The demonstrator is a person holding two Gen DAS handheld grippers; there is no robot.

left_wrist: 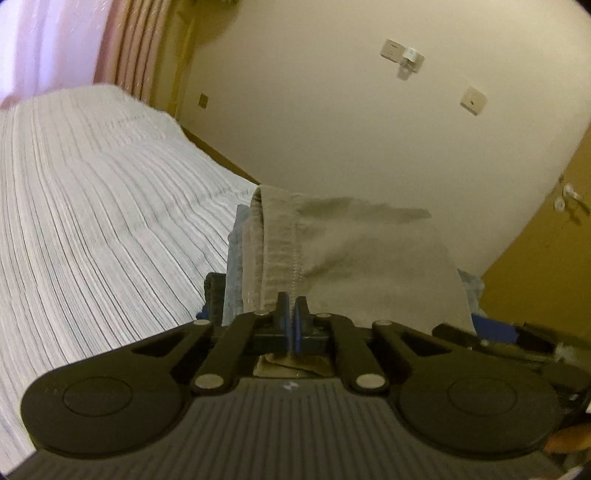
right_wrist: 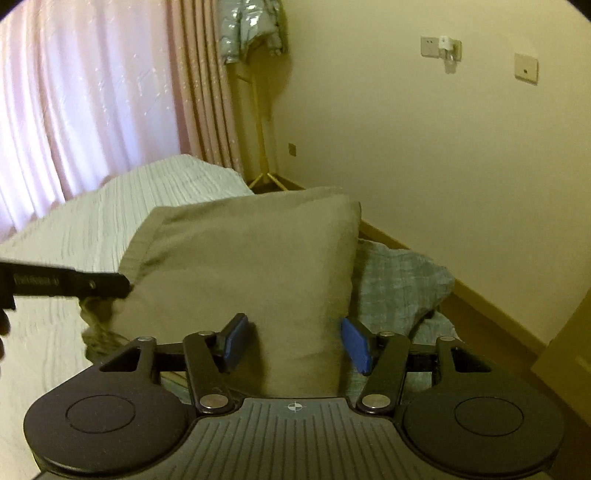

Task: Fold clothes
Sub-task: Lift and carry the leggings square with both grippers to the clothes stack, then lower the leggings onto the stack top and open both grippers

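Khaki cloth (left_wrist: 354, 258), a folded garment with a stitched hem, fills the lower middle of the left wrist view and lies on a grey-blue garment (left_wrist: 232, 273) at the bed's edge. The left gripper (left_wrist: 292, 314) is clenched on the khaki hem, its blue pads pressed together with the cloth's edge pinched between them. A striped white bedspread (left_wrist: 99, 221) spreads across the left of that frame, with a pink curtain (left_wrist: 51, 44) in the upper left and a cream wall (left_wrist: 332, 122) behind. In the right wrist view the khaki cloth (right_wrist: 240, 266) stands in the centre, and the right gripper (right_wrist: 295, 341) is released, its pads spread on either side of the fold and seemingly clear of it, though the blur makes contact hard to judge. The grey-blue garment (right_wrist: 399, 280) shows to the right of the khaki. At the left edge of this frame the left gripper's black finger (right_wrist: 74, 284) reaches to the khaki's corner. A silver jacket (right_wrist: 251, 29) hangs at the top, beside the curtain (right_wrist: 92, 103).
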